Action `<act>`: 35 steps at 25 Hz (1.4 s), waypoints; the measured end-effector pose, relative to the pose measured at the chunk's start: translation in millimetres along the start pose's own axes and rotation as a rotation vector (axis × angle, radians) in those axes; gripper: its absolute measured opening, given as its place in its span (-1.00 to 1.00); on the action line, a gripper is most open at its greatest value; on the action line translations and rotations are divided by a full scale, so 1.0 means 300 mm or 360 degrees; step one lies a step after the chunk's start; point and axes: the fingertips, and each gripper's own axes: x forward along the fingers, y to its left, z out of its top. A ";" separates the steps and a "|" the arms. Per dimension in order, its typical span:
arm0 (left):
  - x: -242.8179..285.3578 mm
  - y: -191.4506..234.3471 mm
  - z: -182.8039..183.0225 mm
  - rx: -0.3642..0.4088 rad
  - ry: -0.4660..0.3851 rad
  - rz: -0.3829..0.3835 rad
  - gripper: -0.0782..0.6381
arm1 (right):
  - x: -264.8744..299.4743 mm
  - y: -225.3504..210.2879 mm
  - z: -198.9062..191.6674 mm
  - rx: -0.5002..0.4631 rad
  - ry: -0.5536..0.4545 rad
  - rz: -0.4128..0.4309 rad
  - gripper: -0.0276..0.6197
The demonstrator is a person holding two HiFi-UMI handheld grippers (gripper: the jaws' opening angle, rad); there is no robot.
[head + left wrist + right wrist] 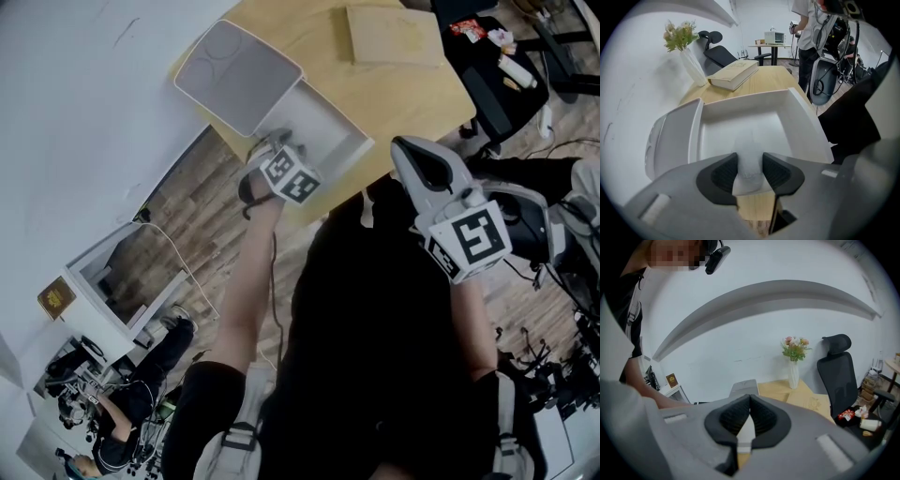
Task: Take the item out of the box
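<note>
The box (806, 123) is sitting at the counter's (309, 37) near edge, with its lid (236, 73) lying just beside it on the left, at the near corner by the wall. The book (394, 36) is lying toward the far edge, and the vase (693, 69) is standing just left of it, against the wall. The item (749, 157) is sitting between the left gripper's (750, 171) jaws at the box's near side. The right gripper (749, 419) is hanging off the counter, right of the box.

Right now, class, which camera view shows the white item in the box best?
The left gripper view: the white item sits gripped between that gripper's pads, over the white box. In the head view the left gripper hides it. The right gripper view shows only the box's lid, not the item.
</note>
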 end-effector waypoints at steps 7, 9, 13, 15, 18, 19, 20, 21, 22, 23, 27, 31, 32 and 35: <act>-0.111 0.027 0.059 -0.0228 -0.0205 0.0054 -0.29 | -0.028 0.019 0.021 -0.0041 -0.0037 0.0037 -0.91; -0.150 0.034 0.076 -0.0284 -0.0250 0.0081 -0.29 | -0.038 0.021 0.033 -0.0055 -0.0052 0.0057 -0.91; -0.242 0.036 0.120 -0.0452 -0.0359 0.0122 -0.29 | -0.074 0.025 0.056 -0.0087 -0.0079 0.0112 -0.91; -0.290 0.027 0.146 -0.0528 -0.0423 0.0144 -0.29 | -0.097 0.025 0.064 -0.0100 -0.0090 0.0141 -0.91; -0.359 0.004 0.188 -0.0644 -0.0526 0.0167 -0.29 | -0.136 0.022 0.071 -0.0118 -0.0108 0.0179 -0.91; -0.381 -0.005 0.205 -0.0680 -0.0558 0.0177 -0.29 | -0.152 0.018 0.074 -0.0125 -0.0116 0.0190 -0.91; -0.404 -0.014 0.222 -0.0715 -0.0590 0.0190 -0.29 | -0.168 0.013 0.076 -0.0130 -0.0126 0.0200 -0.91; -0.428 -0.026 0.240 -0.0749 -0.0624 0.0203 -0.29 | -0.185 0.008 0.077 -0.0134 -0.0134 0.0210 -0.91; -0.451 -0.038 0.256 -0.0780 -0.0659 0.0216 -0.29 | -0.201 0.002 0.076 -0.0135 -0.0141 0.0218 -0.91; -0.474 -0.050 0.273 -0.0808 -0.0696 0.0230 -0.29 | -0.217 -0.004 0.075 -0.0134 -0.0147 0.0225 -0.91; -0.566 -0.098 0.337 -0.0884 -0.0860 0.0273 -0.29 | -0.266 -0.028 0.067 -0.0124 -0.0180 0.0248 -0.91; -0.674 -0.152 0.404 -0.0925 -0.1050 0.0321 -0.29 | -0.309 -0.050 0.053 -0.0117 -0.0198 0.0272 -0.91; -0.701 -0.164 0.421 -0.0929 -0.1091 0.0331 -0.29 | -0.320 -0.054 0.052 -0.0115 -0.0203 0.0278 -0.91; -0.779 -0.209 0.463 -0.0919 -0.1216 0.0364 -0.29 | -0.363 -0.056 0.053 -0.0114 -0.0224 0.0291 -0.91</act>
